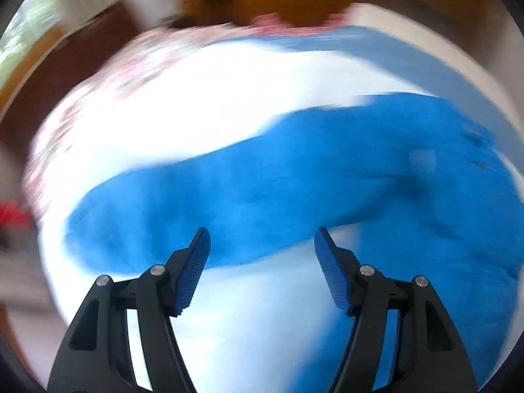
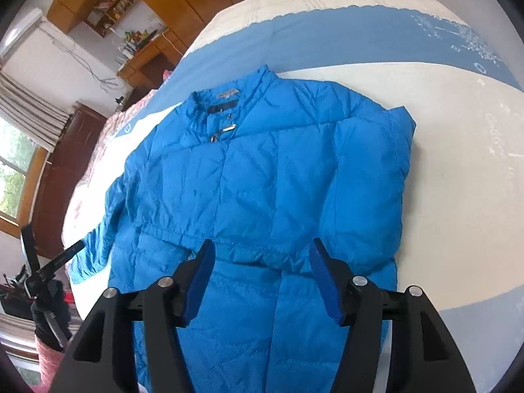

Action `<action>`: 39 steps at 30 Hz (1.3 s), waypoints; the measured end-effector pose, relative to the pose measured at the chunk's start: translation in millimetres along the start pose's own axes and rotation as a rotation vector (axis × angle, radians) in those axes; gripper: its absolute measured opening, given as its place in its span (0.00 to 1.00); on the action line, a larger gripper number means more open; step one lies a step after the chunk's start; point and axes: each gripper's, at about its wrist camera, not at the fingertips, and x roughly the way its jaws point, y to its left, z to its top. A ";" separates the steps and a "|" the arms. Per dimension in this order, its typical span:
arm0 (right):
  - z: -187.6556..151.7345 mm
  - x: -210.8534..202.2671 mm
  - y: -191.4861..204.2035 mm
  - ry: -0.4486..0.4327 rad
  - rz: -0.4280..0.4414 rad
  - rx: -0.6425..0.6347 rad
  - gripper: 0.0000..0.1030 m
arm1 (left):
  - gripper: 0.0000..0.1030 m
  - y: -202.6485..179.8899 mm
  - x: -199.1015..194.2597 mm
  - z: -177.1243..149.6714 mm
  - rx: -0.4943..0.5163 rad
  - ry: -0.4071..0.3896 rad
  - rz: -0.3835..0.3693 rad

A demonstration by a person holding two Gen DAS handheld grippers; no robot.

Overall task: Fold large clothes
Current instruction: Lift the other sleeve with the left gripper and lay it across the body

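A bright blue puffer jacket (image 2: 262, 177) lies face up on a bed, collar toward the far side. Its right sleeve is folded in over the body (image 2: 366, 177); its other sleeve (image 2: 98, 239) stretches out to the left. My right gripper (image 2: 260, 255) is open and empty, hovering above the jacket's waist. The left wrist view is blurred by motion. There my left gripper (image 1: 262, 242) is open and empty, just above the outstretched sleeve (image 1: 245, 193).
The bed has a white and light blue sheet (image 2: 458, 131) and a pink floral quilt (image 2: 98, 150) along its left side. A tripod (image 2: 46, 281) stands at the bed's left. Wooden desk and shelves (image 2: 147, 55) stand behind, a window (image 2: 13, 170) at left.
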 end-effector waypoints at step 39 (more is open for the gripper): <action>4.2 34.0 -12.4 0.047 -0.033 0.055 0.58 | 0.12 121.2 -54.9 23.5 -0.413 -0.291 -0.232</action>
